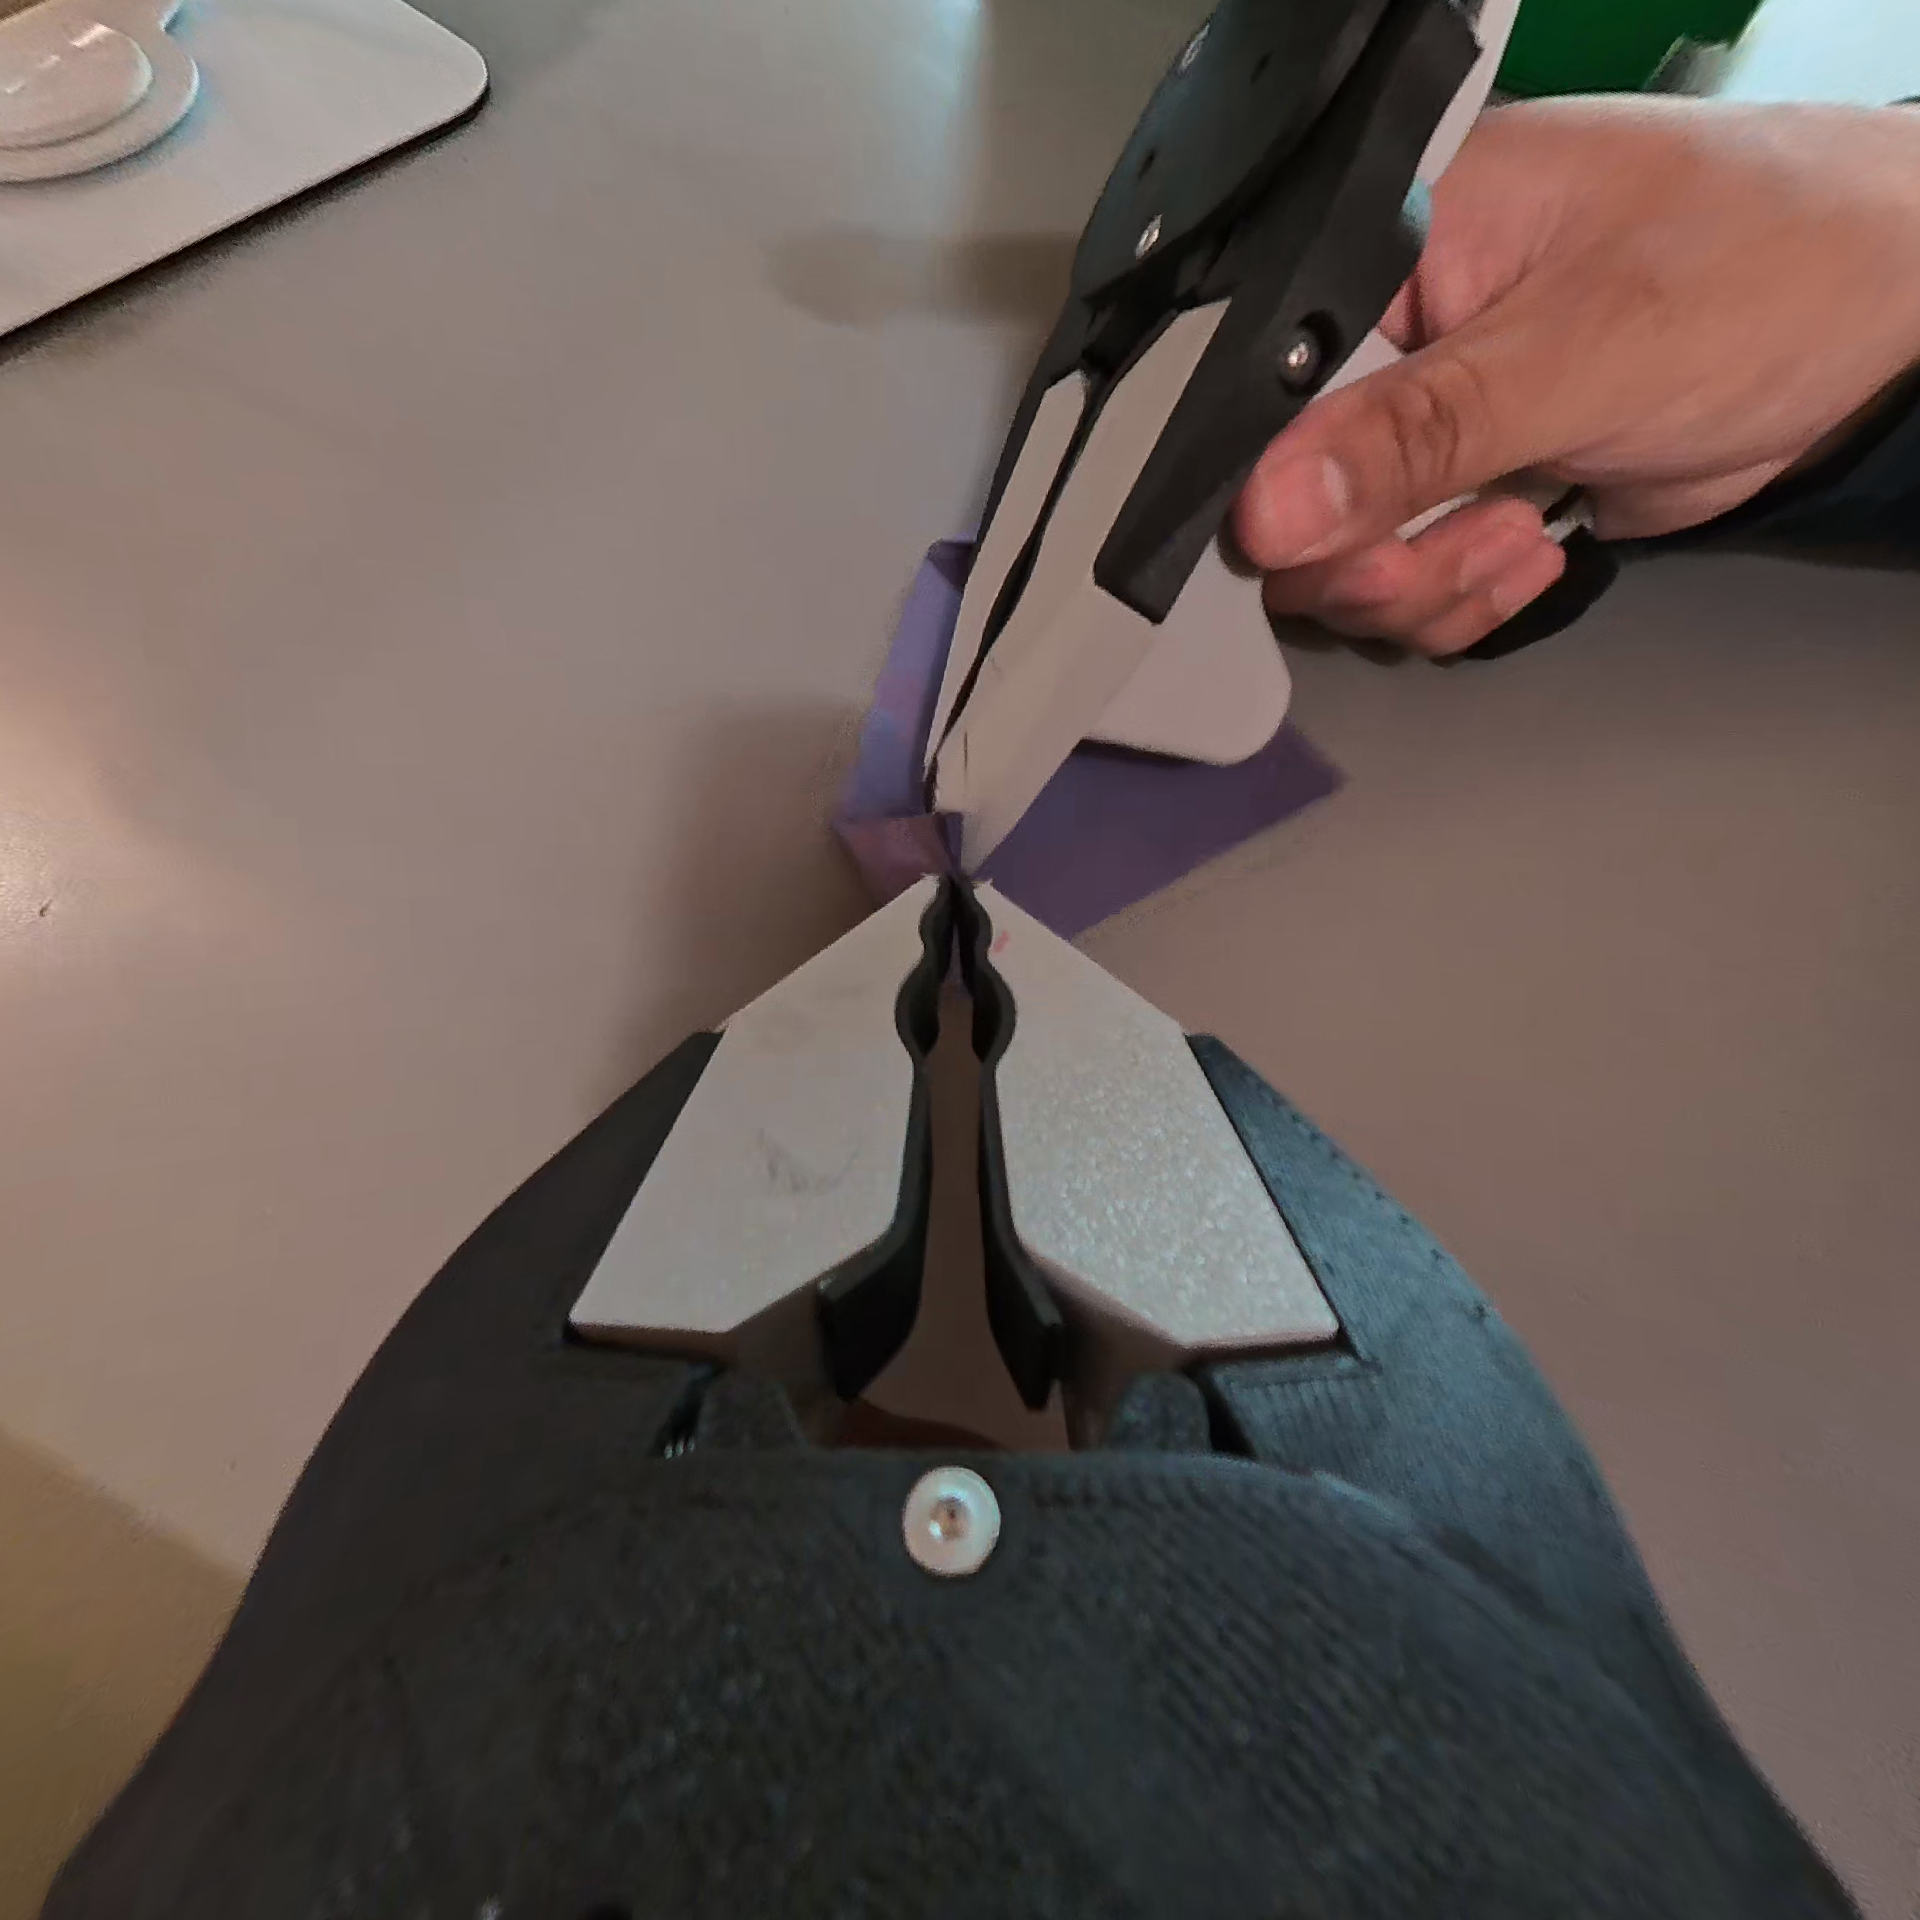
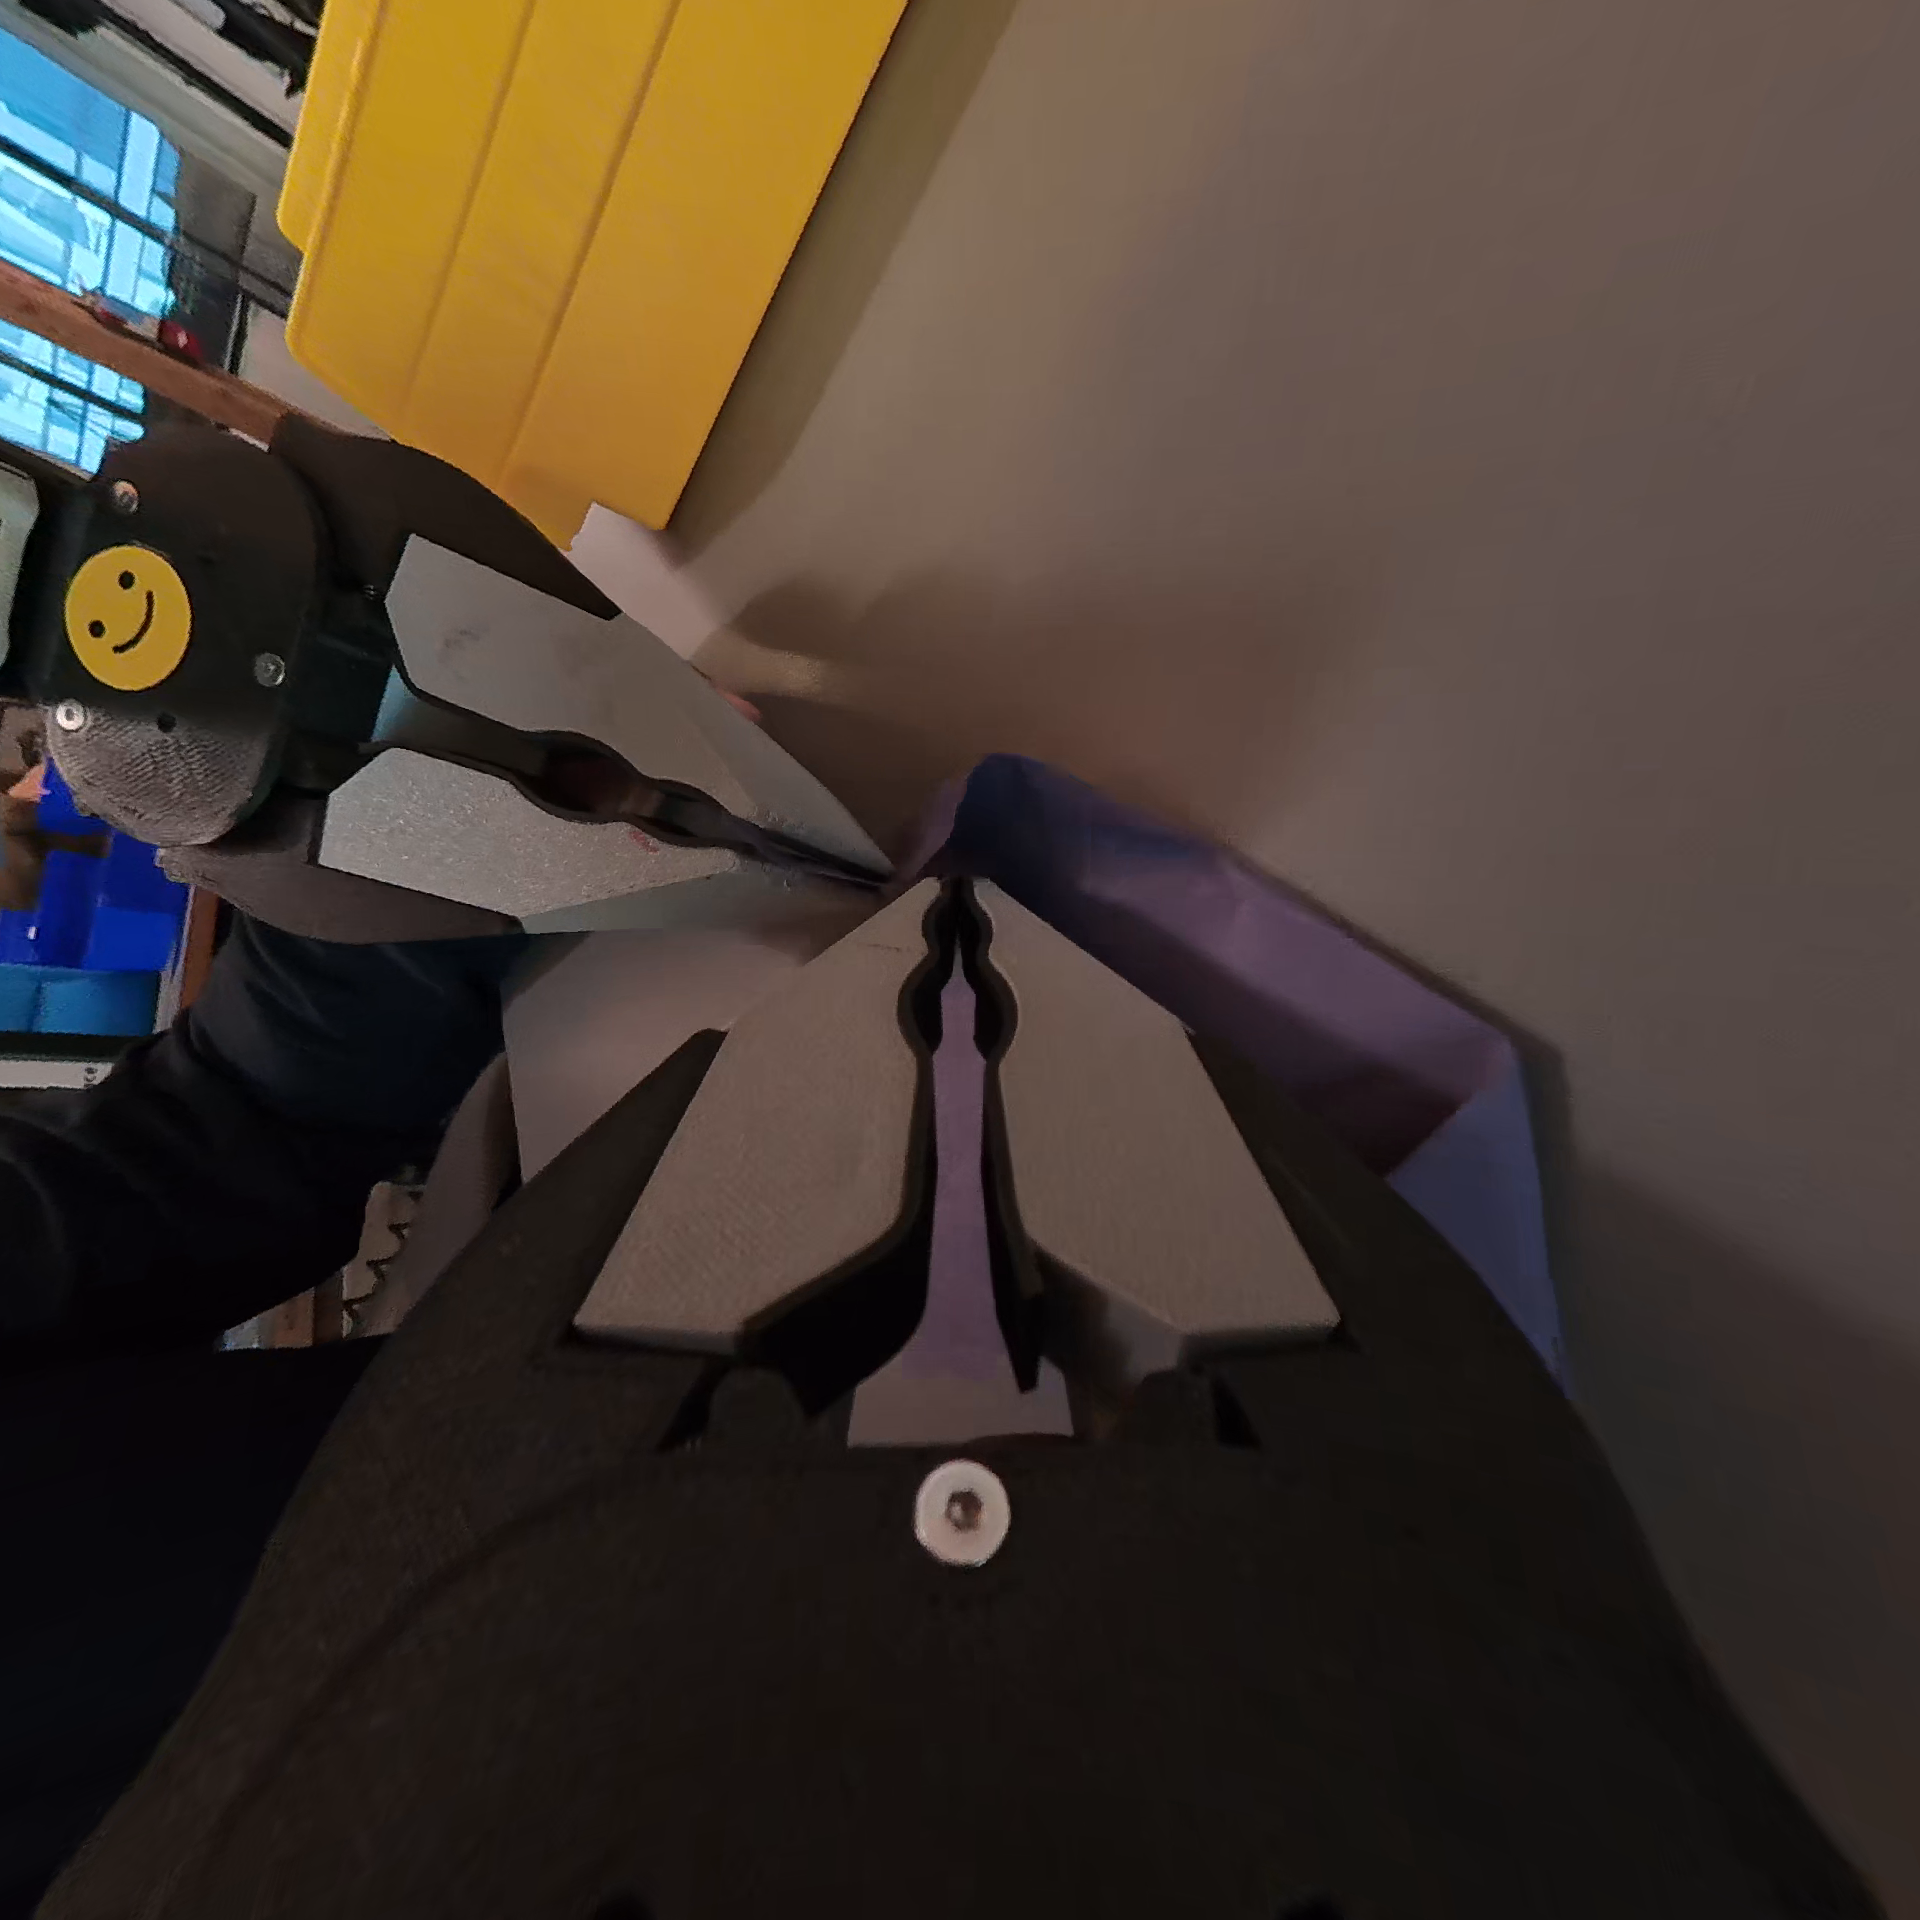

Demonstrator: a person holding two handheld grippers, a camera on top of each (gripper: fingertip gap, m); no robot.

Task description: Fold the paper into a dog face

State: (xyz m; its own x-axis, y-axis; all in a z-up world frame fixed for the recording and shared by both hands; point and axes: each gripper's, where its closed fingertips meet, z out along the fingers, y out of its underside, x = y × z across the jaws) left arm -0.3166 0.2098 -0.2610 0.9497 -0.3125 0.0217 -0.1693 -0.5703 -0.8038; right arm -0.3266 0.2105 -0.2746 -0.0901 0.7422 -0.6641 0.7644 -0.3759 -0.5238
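The purple paper (image 1: 1122, 831) lies partly folded on the grey table, with a small raised flap (image 1: 894, 844) at its near corner. My left gripper (image 1: 951, 883) is shut, its tips nipping that corner. My right gripper (image 1: 940, 802) comes down steeply from the upper right, held by a hand (image 1: 1621, 353), and is shut on the same fold just behind the left tips. In the right wrist view the right gripper (image 2: 956, 883) is shut at the edge of the paper (image 2: 1278, 966), and the left gripper (image 2: 883, 871) meets it from the left.
A grey mouse pad (image 1: 260, 135) with a white mouse (image 1: 62, 94) lies at the far left. A green object (image 1: 1621, 42) sits at the far right edge. A yellow bin (image 2: 540, 229) stands beyond the left gripper. The table (image 1: 416, 675) is grey. The tips of both grippers are at nearly the same place.
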